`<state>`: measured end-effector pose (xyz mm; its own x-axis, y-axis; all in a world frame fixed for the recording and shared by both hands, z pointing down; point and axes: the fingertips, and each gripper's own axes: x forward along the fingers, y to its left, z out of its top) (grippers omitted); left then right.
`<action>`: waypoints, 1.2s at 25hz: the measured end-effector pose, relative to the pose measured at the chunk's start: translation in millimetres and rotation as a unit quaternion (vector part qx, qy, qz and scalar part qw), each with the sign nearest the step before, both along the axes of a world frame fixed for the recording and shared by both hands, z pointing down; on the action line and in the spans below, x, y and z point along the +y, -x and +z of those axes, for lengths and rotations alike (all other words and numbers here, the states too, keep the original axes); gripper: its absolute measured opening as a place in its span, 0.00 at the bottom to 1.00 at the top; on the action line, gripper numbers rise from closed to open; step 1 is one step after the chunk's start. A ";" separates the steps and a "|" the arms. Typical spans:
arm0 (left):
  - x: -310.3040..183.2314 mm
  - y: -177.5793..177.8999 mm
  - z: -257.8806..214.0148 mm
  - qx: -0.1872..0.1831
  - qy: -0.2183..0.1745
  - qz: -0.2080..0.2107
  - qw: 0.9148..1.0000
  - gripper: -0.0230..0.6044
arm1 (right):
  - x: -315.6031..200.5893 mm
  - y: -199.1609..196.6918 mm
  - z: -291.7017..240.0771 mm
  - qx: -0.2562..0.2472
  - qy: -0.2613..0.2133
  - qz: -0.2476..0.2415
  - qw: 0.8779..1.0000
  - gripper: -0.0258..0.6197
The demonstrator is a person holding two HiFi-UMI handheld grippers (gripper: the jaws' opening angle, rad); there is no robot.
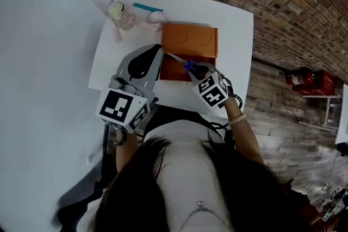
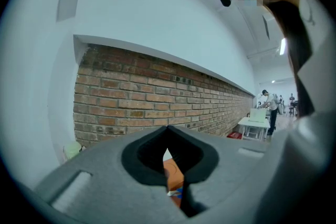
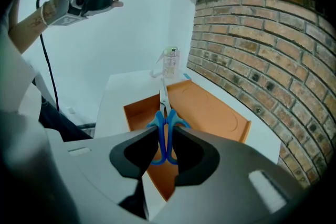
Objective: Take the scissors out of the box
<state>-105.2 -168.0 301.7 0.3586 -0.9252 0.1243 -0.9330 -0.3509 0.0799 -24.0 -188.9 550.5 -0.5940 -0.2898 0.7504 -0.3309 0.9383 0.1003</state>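
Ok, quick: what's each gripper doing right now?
Left gripper: jaws together, holding nothing.
Right gripper: closed on the blue-handled metal scissors, gripping them by the handles.

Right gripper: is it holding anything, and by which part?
Yes. The right gripper is shut on the scissors by their blue handles, with the blades pointing away above the open orange box.

Scissors point(image 3: 166, 138): plastic handles, metal blades; box point(image 3: 210, 107) matt; brick wall point(image 3: 273, 34) rough.
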 end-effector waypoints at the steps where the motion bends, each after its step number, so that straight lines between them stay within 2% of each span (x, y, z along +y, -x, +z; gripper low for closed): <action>1: 1.7 -1.6 -1.4 -0.001 -0.001 -0.001 1.000 0.04 | 1.1 -0.8 -1.6 -0.002 -0.001 0.001 1.000 0.19; 30: 56.7 -51.7 -5.4 -0.019 -0.005 -0.027 0.999 0.04 | 30.9 -25.6 -43.6 -0.077 -0.047 0.002 0.996 0.19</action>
